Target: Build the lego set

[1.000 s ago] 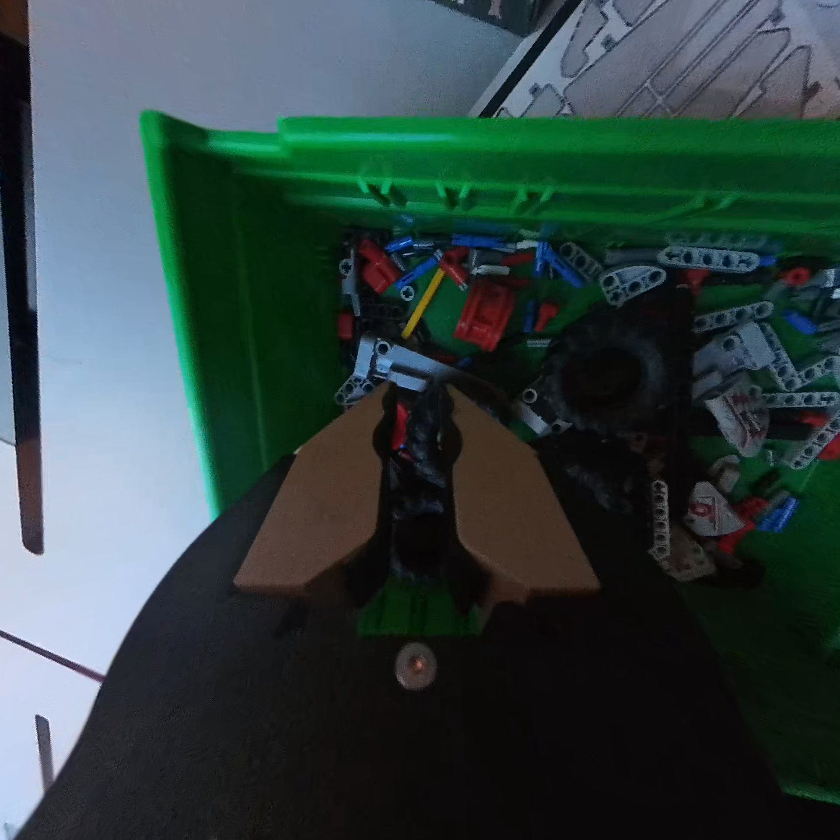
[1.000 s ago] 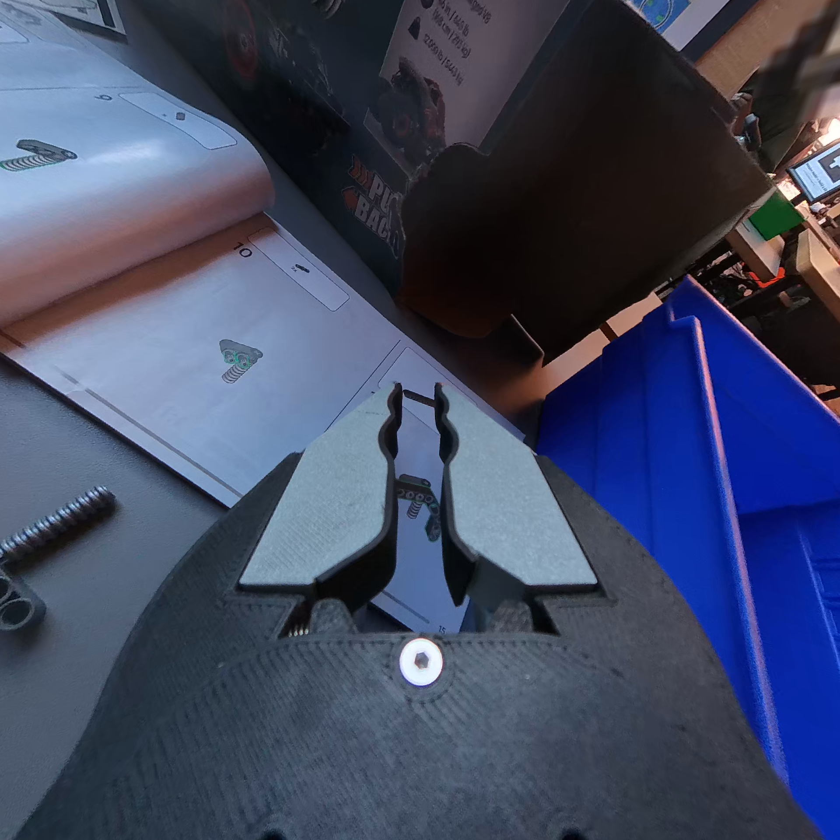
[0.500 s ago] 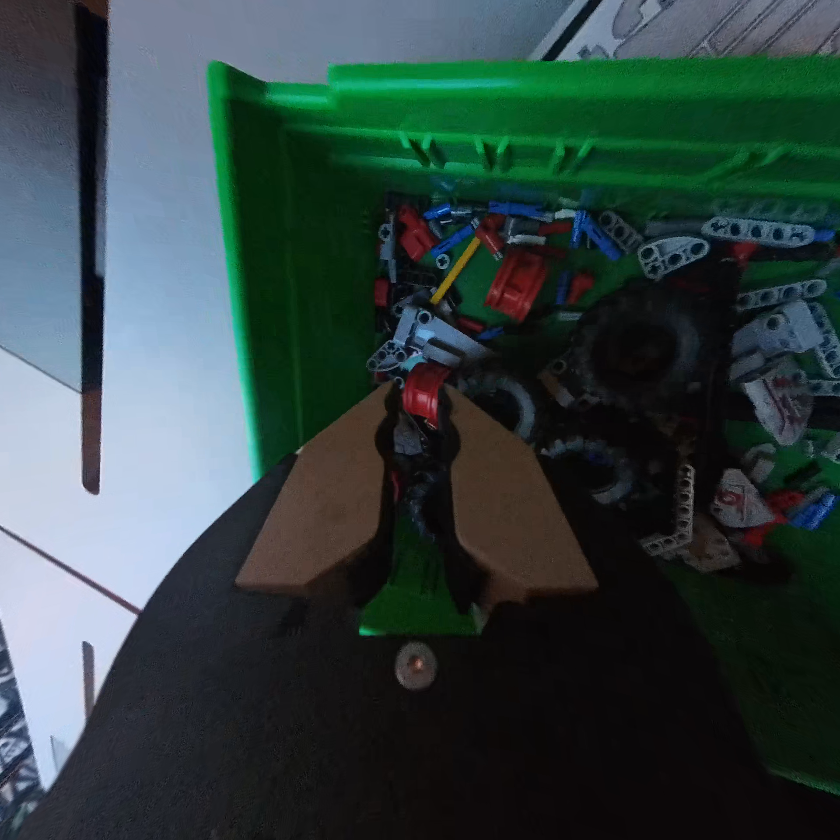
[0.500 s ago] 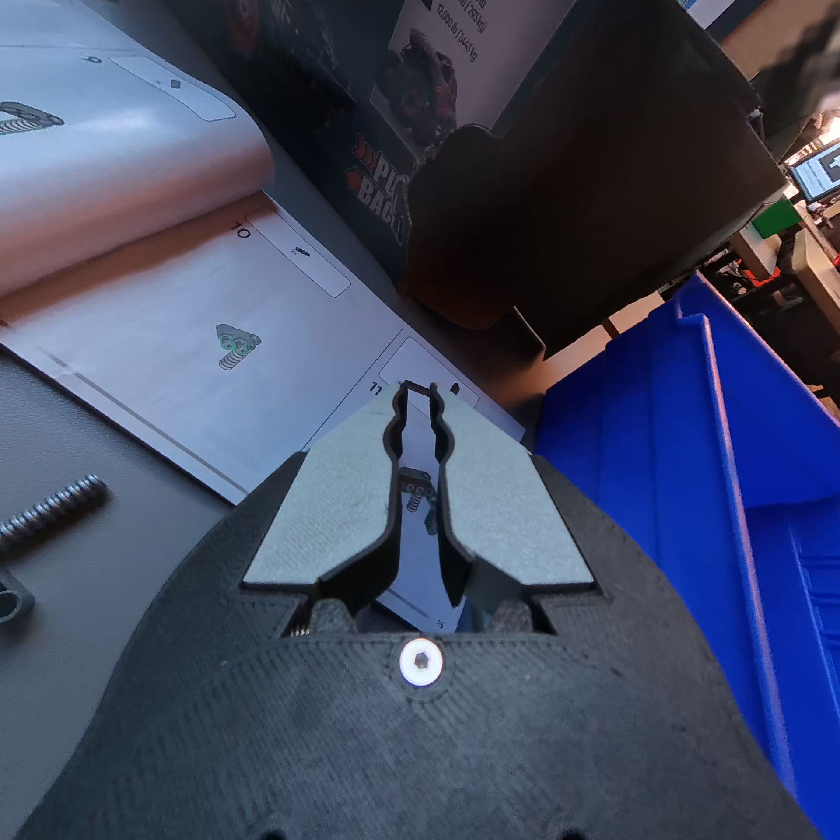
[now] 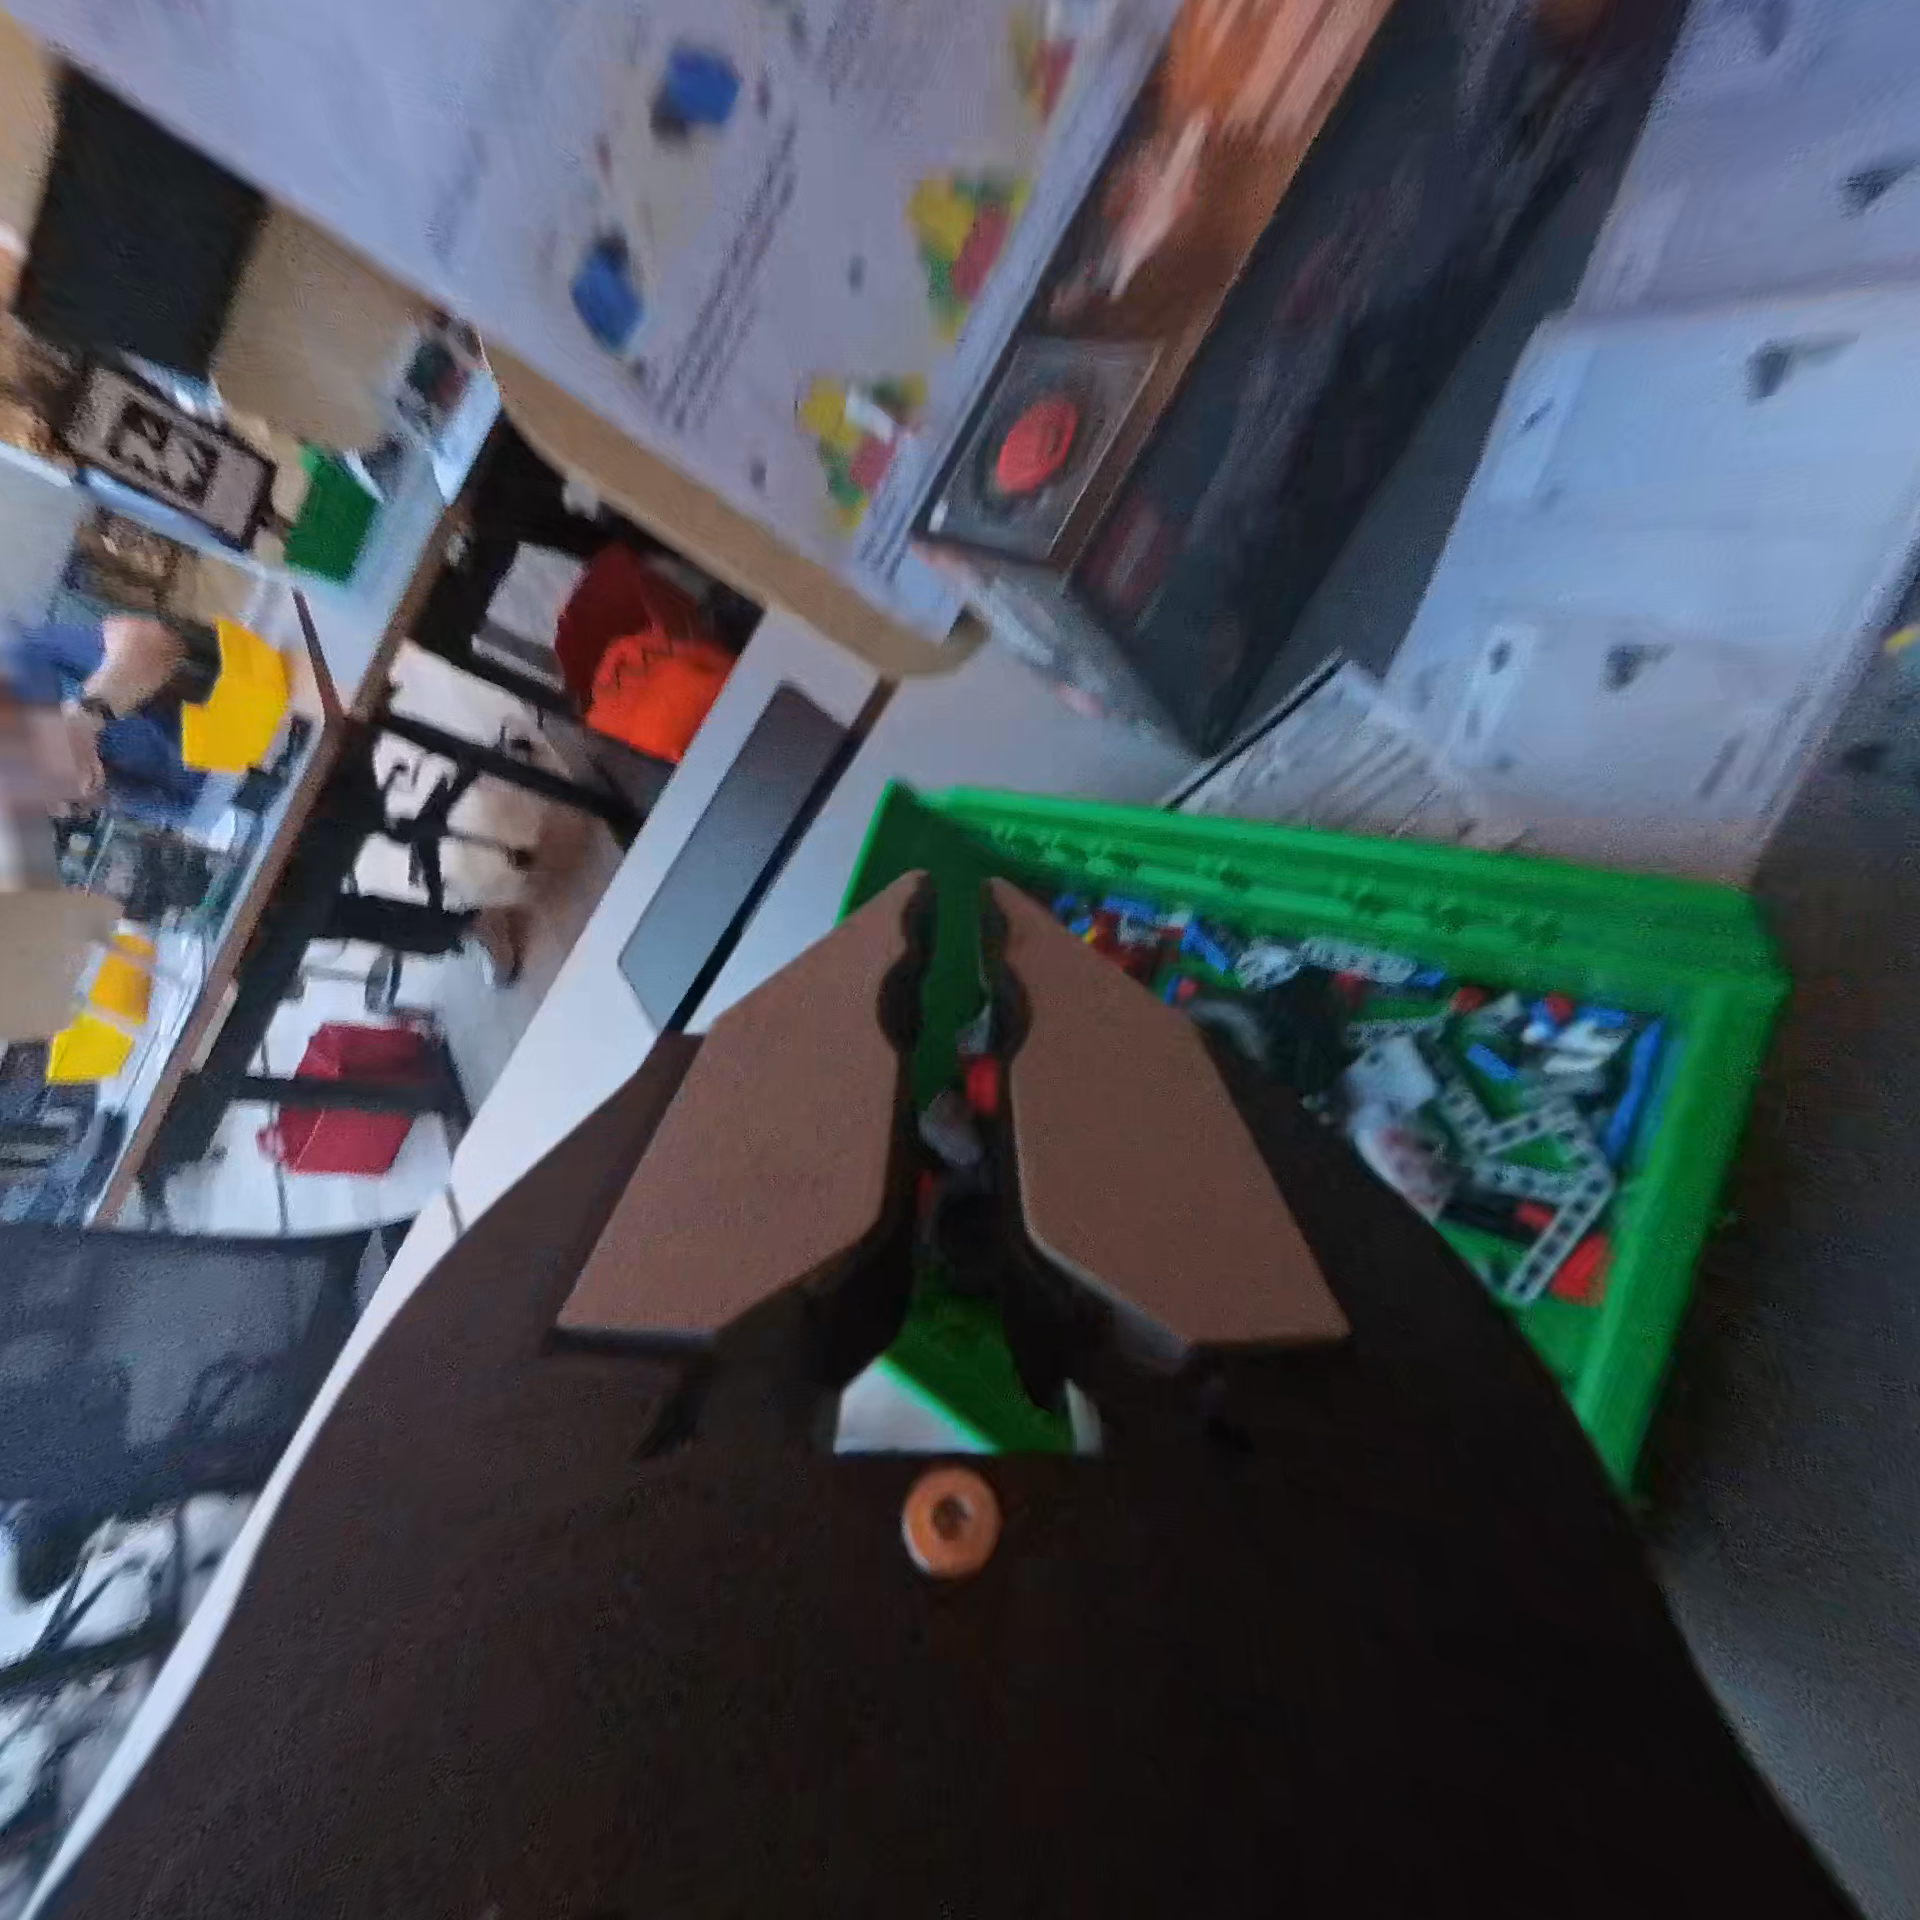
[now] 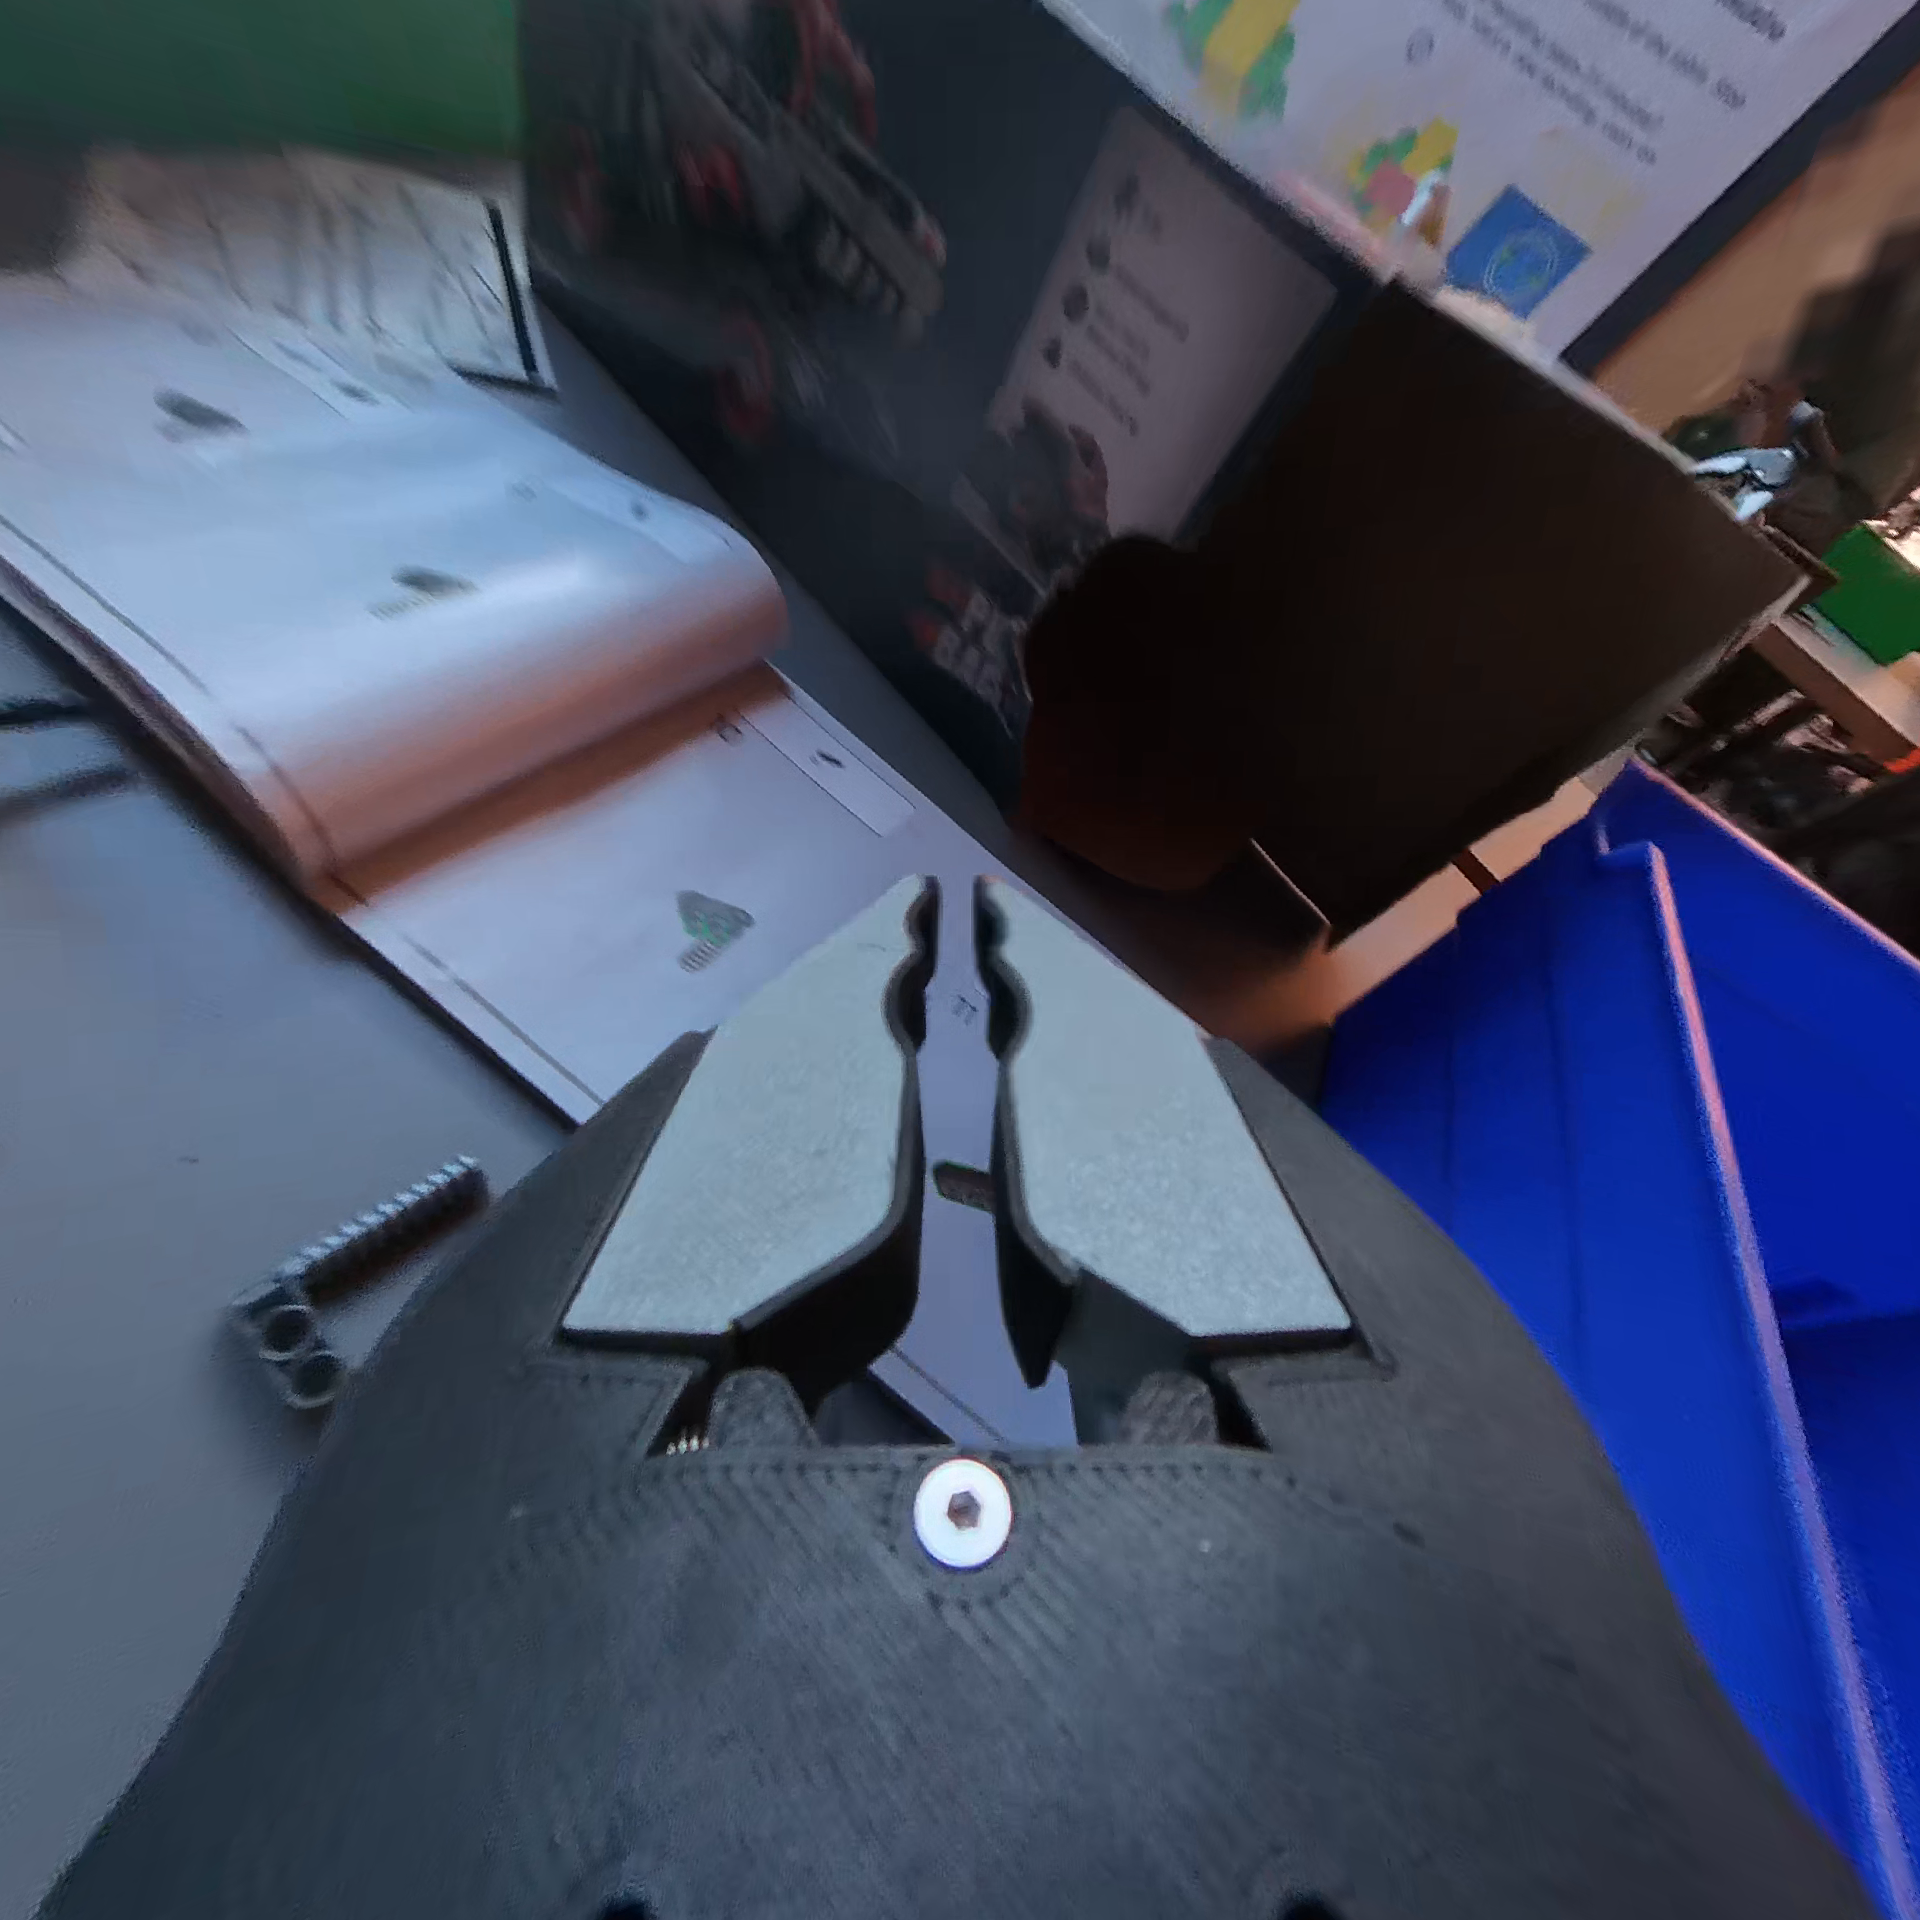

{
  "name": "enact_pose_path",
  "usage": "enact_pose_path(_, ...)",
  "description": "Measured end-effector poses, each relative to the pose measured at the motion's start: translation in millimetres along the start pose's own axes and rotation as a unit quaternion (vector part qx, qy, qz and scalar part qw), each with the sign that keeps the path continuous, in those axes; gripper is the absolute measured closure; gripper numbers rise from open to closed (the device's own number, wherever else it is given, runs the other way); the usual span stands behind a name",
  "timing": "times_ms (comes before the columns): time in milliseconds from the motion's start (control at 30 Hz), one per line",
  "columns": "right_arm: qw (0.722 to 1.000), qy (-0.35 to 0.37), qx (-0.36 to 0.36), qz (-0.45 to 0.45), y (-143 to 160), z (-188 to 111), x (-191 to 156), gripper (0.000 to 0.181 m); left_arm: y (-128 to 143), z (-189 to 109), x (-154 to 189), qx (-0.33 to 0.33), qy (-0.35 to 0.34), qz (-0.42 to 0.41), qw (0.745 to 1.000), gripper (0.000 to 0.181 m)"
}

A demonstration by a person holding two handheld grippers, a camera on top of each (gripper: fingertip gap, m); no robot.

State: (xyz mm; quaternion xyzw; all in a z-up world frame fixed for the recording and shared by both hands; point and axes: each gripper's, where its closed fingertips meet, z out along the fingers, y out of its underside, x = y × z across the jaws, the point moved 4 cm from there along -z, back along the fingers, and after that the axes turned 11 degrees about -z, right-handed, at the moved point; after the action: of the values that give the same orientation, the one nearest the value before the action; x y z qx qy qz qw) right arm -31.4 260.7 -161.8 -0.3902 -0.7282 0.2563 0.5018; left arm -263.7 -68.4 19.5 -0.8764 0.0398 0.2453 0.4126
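In the left wrist view, a blurred room fills the left side, with shelves holding yellow, red and orange bins (image 5: 642, 665) and a person (image 5: 114, 686) seated far off. The left gripper (image 5: 958, 902) sits in the middle, above the near-left corner of the green bin (image 5: 1621, 1351). Its brown fingers (image 5: 769, 1153) stand close together with a narrow gap at the tips. Small red and grey shapes show in that gap, but the blur makes it impossible to tell whether it is gripping a piece or just has the bin behind it. The green bin stretches to the right with its long side running across the view, and loose lego pieces (image 5: 1486, 1101) are heaped inside, grey beams, blue and red bits. Behind it stands the dark lego box (image 5: 1226, 436).

In the right wrist view, a small grey piece with a spring (image 6: 353, 1278) lies on the dark table (image 6: 156, 1039) at the left. Its long axis runs from lower left to upper right, with the spring end pointing up and right, towards the open instruction booklet (image 6: 416, 644). The right gripper (image 6: 956, 896) hovers over the booklet's near page, fingers (image 6: 790, 1122) nearly together with a thin slit between them, holding nothing. The dark box stands behind, and a blue bin (image 6: 1683, 1195) rises just to the right.
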Motion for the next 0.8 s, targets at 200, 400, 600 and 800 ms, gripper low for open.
enact_pose_path(200, 1.0, 0.005, 0.017, 0.017, -9.3, -4.7, -0.8, 0.181, -53.1, -2.8, 104.5, 0.173, 0.076, -0.066, 0.98, 0.166)
enact_pose_path(400, 0.999, 0.002, 0.031, 0.045, -16.1, -12.3, -4.0, 0.181, 0.8, 60.5, 71.7, -0.008, -0.069, -0.064, 0.996, 0.163)
enact_pose_path(600, 0.997, 0.004, 0.042, 0.06, -15.6, -15.1, -1.6, 0.181, 64.0, 113.9, 45.2, -0.16, 0.099, -0.181, 0.965, 0.172)
enact_pose_path(800, 0.998, -0.001, 0.011, 0.058, -6.0, -5.1, -3.6, 0.181, 80.1, 165.2, 34.3, -0.227, 0.109, -0.107, 0.962, 0.174)
